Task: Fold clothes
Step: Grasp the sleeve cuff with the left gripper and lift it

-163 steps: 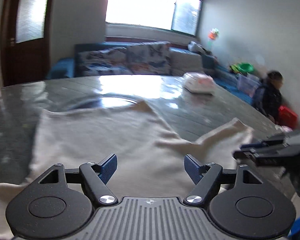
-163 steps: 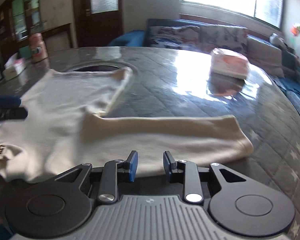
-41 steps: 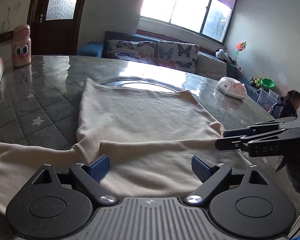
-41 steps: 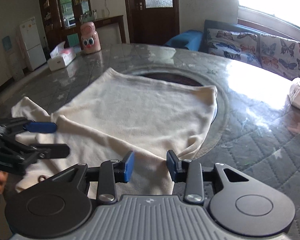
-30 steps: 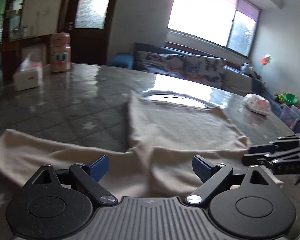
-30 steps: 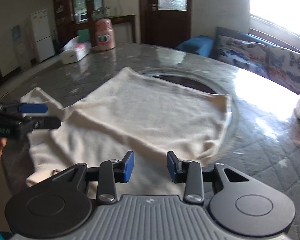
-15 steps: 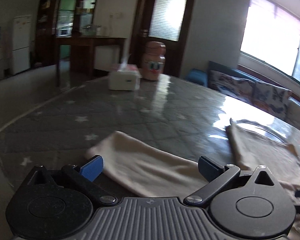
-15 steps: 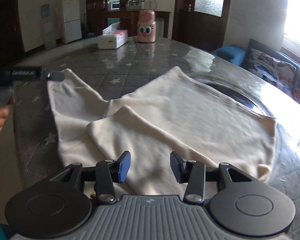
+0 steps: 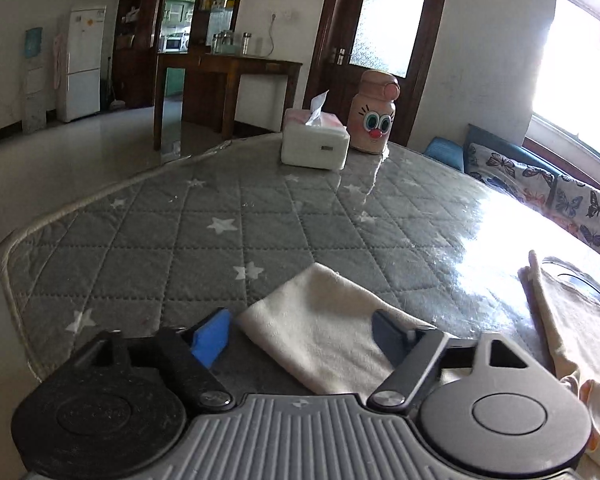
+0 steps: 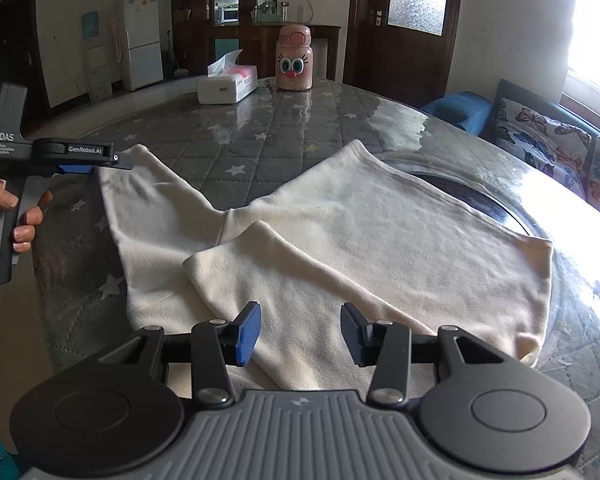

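Observation:
A cream long-sleeved top [image 10: 364, 232] lies flat on the grey quilted table. One sleeve [image 10: 268, 276] is folded across the body. The other sleeve [image 10: 148, 204] stretches out to the left. My left gripper [image 9: 300, 332] is open, its jaws on either side of that sleeve's cuff [image 9: 320, 312]. It also shows in the right wrist view [image 10: 96, 164] at the cuff end. My right gripper [image 10: 298, 334] is open and empty, low over the folded sleeve near the top's shoulder.
A white tissue box [image 9: 314, 144] and a pink cartoon-face bottle [image 9: 374, 114] stand at the table's far side. The table's edge [image 9: 28, 236] curves close on the left. A sofa with butterfly cushions [image 9: 540, 184] lies beyond the table at right.
The right sleeve now lies folded over the body. My left gripper has swung left to the other sleeve's cuff and come lower around it. My right gripper has opened wider.

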Available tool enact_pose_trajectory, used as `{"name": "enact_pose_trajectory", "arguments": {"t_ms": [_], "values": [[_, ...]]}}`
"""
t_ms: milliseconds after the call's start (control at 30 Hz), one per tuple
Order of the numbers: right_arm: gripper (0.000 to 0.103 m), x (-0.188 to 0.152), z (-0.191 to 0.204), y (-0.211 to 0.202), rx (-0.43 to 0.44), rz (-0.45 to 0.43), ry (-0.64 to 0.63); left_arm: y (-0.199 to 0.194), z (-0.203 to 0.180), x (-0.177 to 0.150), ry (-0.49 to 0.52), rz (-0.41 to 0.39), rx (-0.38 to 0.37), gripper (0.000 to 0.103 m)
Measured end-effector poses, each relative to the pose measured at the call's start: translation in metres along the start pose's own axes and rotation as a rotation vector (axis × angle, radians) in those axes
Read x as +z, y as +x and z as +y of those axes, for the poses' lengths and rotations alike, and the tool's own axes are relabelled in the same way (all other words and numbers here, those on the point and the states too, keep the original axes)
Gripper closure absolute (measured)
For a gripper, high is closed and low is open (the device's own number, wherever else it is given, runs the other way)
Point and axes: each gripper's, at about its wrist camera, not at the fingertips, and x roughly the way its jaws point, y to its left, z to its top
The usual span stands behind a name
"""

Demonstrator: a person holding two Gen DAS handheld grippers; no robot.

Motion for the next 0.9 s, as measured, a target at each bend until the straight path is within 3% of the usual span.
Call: {"name": "enact_pose_trajectory", "arguments": {"t_ms": [100, 133, 167, 200, 333, 567, 900], "values": [[0.059, -0.002, -0.003, -0.006, -0.009, -0.009, 0.002, 0.004, 0.0, 0.002, -0.001, -0.002, -0.008, 0.06], [0.059, -0.002, -0.004, -0.008, -0.014, -0.013, 0.005, 0.004, 0.0, 0.003, -0.006, 0.005, -0.022, 0.077], [0.059, -0.003, -0.006, -0.011, -0.019, -0.017, 0.011, 0.004, 0.001, 0.003, -0.016, 0.016, -0.045, 0.087], [0.059, -0.003, -0.008, -0.013, -0.024, -0.021, 0.016, 0.003, 0.002, 0.004, -0.032, 0.026, -0.071, 0.089], [0.059, -0.007, -0.018, -0.023, -0.05, -0.039, 0.047, -0.011, -0.012, 0.007, -0.029, -0.005, -0.171, 0.092], [0.059, -0.02, -0.036, -0.04, -0.089, -0.066, 0.105, -0.047, -0.068, 0.024, 0.018, -0.044, -0.415, 0.092], [0.058, -0.041, -0.068, -0.068, -0.165, -0.104, 0.206, -0.09, -0.177, 0.016, 0.153, 0.003, -0.791, 0.092]]}}
